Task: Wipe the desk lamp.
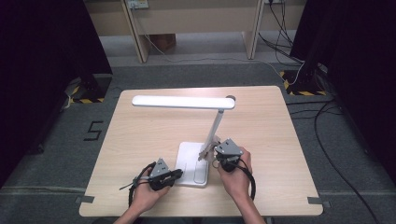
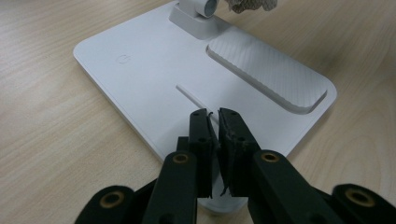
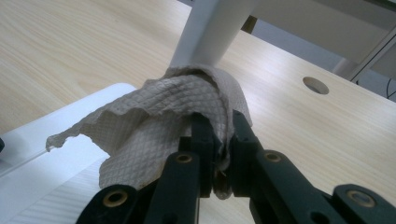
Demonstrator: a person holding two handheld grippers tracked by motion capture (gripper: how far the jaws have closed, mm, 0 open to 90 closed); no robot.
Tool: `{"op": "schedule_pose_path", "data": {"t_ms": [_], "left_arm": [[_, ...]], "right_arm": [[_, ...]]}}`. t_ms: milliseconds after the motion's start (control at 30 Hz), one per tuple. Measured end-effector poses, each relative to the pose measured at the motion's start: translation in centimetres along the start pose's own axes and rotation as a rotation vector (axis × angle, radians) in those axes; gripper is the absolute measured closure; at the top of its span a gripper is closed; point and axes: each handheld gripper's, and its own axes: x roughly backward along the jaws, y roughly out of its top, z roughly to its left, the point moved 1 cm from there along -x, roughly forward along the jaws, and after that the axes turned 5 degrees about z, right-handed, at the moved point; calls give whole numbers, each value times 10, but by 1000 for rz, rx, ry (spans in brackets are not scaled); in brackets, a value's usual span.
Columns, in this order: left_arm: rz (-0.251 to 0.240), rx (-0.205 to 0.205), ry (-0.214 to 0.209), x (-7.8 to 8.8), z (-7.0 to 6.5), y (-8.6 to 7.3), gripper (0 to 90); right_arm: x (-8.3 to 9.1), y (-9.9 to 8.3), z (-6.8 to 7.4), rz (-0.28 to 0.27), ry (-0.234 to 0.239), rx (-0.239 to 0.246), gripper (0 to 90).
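Observation:
A white desk lamp stands mid-table: flat base (image 1: 192,163), slanted stem (image 1: 216,125), long lit head (image 1: 183,102). My right gripper (image 1: 208,150) is shut on a crumpled brownish paper towel (image 3: 161,119), which it presses against the foot of the stem (image 3: 212,30); the same towel (image 1: 206,149) pokes out beside the base. My left gripper (image 1: 178,174) is shut with nothing in it. In the left gripper view its tips (image 2: 215,122) rest over the near edge of the base (image 2: 154,79), by a thin groove and a ribbed recess (image 2: 266,72).
The wooden table (image 1: 140,135) has bare room left and right of the lamp and a round cable hole (image 3: 315,85) near its far edge. Grey carpet, cables and dark curtains surround it.

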Motion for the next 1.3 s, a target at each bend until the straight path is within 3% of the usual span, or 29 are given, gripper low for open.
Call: {"op": "schedule_pose_path", "data": {"t_ms": [1300], "left_arm": [[0, -4, 1, 0, 0, 0, 828]], "right_arm": [[-42, -23, 10, 94, 43, -14, 837]]}}
